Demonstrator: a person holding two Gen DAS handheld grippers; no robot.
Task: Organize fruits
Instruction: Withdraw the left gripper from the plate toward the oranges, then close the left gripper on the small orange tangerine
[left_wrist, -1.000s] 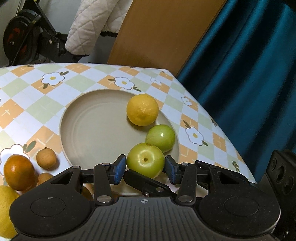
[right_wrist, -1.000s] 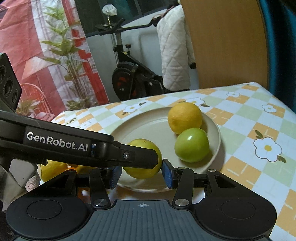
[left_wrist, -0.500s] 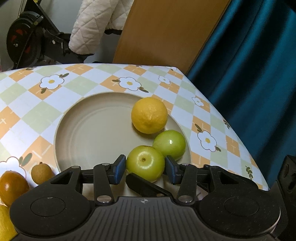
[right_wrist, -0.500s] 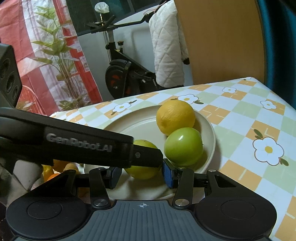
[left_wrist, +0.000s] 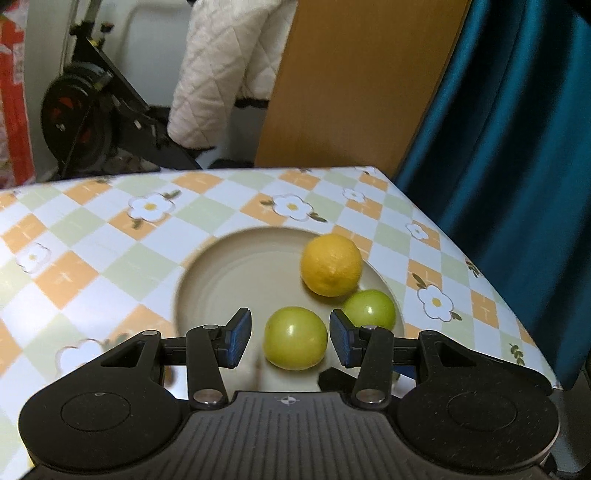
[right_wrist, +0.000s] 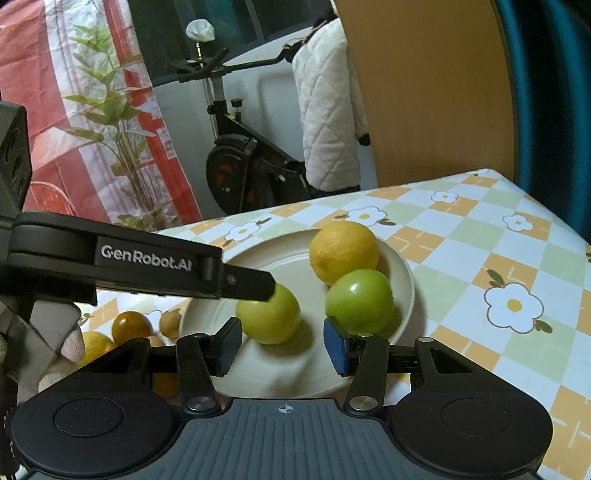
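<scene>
From the left wrist, the left gripper (left_wrist: 290, 334) hangs low over the near side of a round beige plate (left_wrist: 229, 273). Its two blue pads (left_wrist: 238, 338) stand apart. A green apple (left_wrist: 295, 338) sits on the plate between them, with a gap on each side, so nothing pinches it. A second apple (left_wrist: 371, 308) lies just behind the right pad, close to the plate's right rim. A lemon (left_wrist: 330, 264) sits further back and touches that second apple. The plate rests on a table (left_wrist: 92, 258) with a checked cloth of orange, green and white squares and white flowers. Behind the table are an exercise bike (left_wrist: 85, 122), a white quilted coat (left_wrist: 221, 70), a brown board (left_wrist: 358, 81) and a blue curtain (left_wrist: 509, 129).

From the right wrist, the right gripper (right_wrist: 282, 349) is at the near rim of the plate (right_wrist: 288, 376). Its pads (right_wrist: 229, 345) are spread too and hold nothing. The first green apple (right_wrist: 269, 317) lies just beyond the left pad. The second apple (right_wrist: 360, 301) is just above the right pad; whether it touches the pad is hard to tell. The lemon (right_wrist: 343, 251) sits behind, against the second apple. One finger of the left gripper (right_wrist: 255, 282) reaches in from the left, and its tip lies over the top of the first apple. A gloved hand (right_wrist: 62, 350) shows at the left edge. Off the plate, on the table (right_wrist: 480, 258) to the left, lie some small fruits (right_wrist: 131, 326), one dark orange, one yellow, one small and brown. A plant (right_wrist: 110, 122) stands by a red and white cloth (right_wrist: 40, 96) behind.
</scene>
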